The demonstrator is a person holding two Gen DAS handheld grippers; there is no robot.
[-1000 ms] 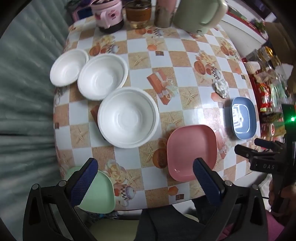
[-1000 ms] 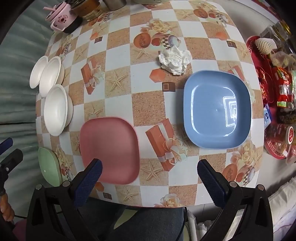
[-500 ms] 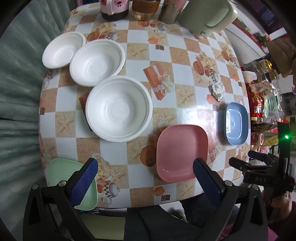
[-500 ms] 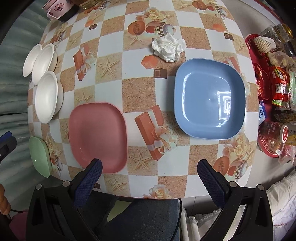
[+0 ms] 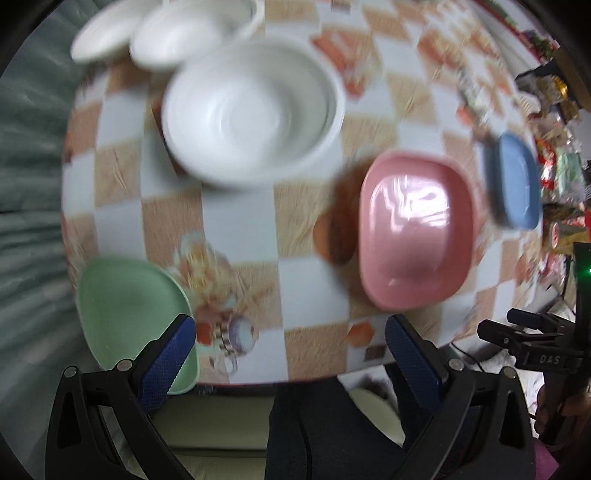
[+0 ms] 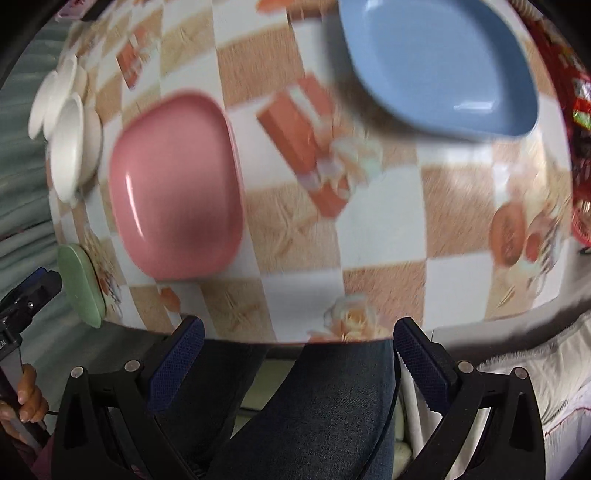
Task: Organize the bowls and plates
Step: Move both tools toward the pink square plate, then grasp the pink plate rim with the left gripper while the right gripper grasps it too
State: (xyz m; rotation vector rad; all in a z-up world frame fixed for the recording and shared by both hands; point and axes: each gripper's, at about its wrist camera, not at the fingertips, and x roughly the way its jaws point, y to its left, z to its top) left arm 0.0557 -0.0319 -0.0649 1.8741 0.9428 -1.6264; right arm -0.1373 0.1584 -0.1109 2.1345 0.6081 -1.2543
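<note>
Both views are blurred by motion. A pink plate (image 5: 415, 236) lies flat on the surface (image 5: 240, 221), near its front edge and roughly in the middle. In the right wrist view the same pink plate (image 6: 175, 184) sits left of centre. A blue plate (image 6: 437, 64) lies farther back and to the right, well apart from the pink one; in the left wrist view the blue plate (image 5: 517, 182) appears small at the right side. A green plate (image 5: 131, 314) rests at the front left corner of the surface, its edge reaching the rim.

Behind the green and pink plates stands a large white bowl (image 5: 253, 114). Two smaller white bowls (image 5: 162, 35) lie beyond it toward the back left, close together with rims overlapping in view. In the right wrist view the white bowls (image 6: 70, 125) line the left edge.

The surface is covered with a checked cloth of orange and white squares printed with gift boxes and roses.

The left gripper (image 5: 290, 356) hovers at the front edge with its jaws wide apart and nothing between them; its left fingertip overlaps the green plate in view. The right gripper (image 6: 299, 356) hangs just off the front edge, jaws likewise wide and empty. Below it are a person's legs in dark jeans (image 6: 325, 406).
</note>
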